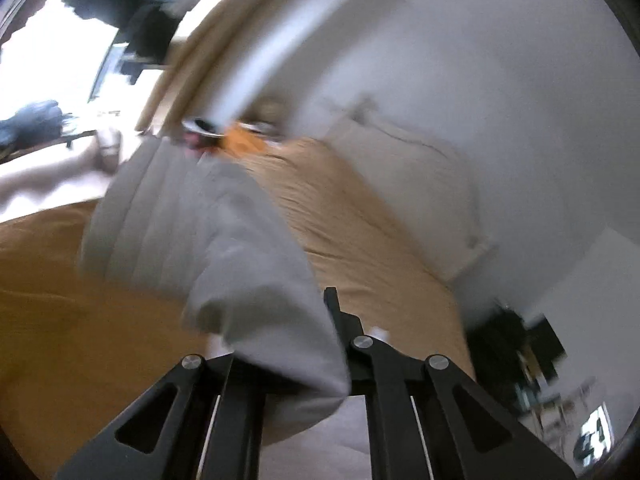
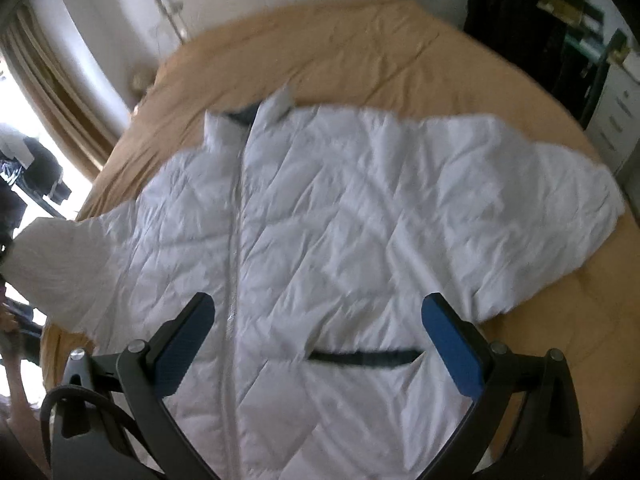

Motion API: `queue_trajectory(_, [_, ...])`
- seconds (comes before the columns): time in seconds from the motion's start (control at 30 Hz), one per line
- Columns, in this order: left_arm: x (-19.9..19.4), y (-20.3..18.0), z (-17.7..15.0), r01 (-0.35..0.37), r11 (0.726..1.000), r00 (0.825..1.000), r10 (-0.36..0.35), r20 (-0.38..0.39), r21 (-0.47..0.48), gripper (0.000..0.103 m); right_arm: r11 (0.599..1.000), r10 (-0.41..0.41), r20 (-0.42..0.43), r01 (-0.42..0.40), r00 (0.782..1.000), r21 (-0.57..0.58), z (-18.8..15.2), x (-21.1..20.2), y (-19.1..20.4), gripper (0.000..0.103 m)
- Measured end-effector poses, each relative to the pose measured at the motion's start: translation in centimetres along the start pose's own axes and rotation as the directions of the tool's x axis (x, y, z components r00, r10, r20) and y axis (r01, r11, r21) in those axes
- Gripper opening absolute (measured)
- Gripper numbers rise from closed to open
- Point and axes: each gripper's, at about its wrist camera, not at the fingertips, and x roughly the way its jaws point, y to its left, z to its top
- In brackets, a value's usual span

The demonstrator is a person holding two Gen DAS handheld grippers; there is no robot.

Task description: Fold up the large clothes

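The left hand-held gripper (image 1: 298,354) is clamped on a bunched fold of the white quilted jacket (image 1: 208,240). Only its right finger tip shows, at about 1 o'clock of the bundle's lower end, while the other finger is hidden behind the cloth. From the grip the padded fabric rises toward 11 o'clock, lifted clear of the tan bedspread (image 1: 360,220). This view is blurred and tilted. A cream pillow (image 1: 408,176) lies at 2 o'clock against the pale wall, and something orange (image 1: 244,140) sits at 12 o'clock beyond the raised fabric; what it is I cannot tell.

The right hand-held gripper (image 2: 318,312) is spread wide, gripping nothing, its blue pads (image 2: 452,352) hovering over the lower front of the jacket (image 2: 340,208). In this view the jacket lies front up across the tan bedspread (image 2: 320,60), its zipper (image 2: 236,240) running from 6 o'clock up to the collar (image 2: 248,116) at 12 o'clock. A dark pocket slit (image 2: 364,356) sits between the fingers, nearer the right one. One sleeve (image 2: 540,200) stretches flat toward 2 o'clock; the opposite sleeve (image 2: 52,260) is raised at 9 o'clock, off the bed's edge. A dark garment (image 2: 516,28) hangs at 1 o'clock beyond the bed, beside white drawers (image 2: 616,116).
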Motion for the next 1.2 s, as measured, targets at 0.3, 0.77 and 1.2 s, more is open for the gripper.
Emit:
queue_trajectory(0.3, [14.6, -14.8, -17.5, 0.201, 0.978, 0.907, -0.164, -0.387, 0.056, 0.006, 0.996, 0.011, 0.020, -0.013, 1.000, 0.085, -1.2, 0.9, -5.1, 0.103])
queue_trajectory(0.77, [27.0, -11.8, -32.9, 0.098, 0.995, 0.687, -0.047, -0.725, 0.028, 0.011, 0.982, 0.015, 0.037, -0.022, 0.999, 0.190, -2.9, 0.3, -11.5, 0.103])
queue_trajectory(1.2, [19.7, -7.1, -18.2, 0.151, 0.986, 0.789, -0.076, -0.610, 0.071, 0.098, 0.892, 0.442, 0.116, -0.449, 0.889, 0.043, 4.3, 2.5, -0.9, 0.103])
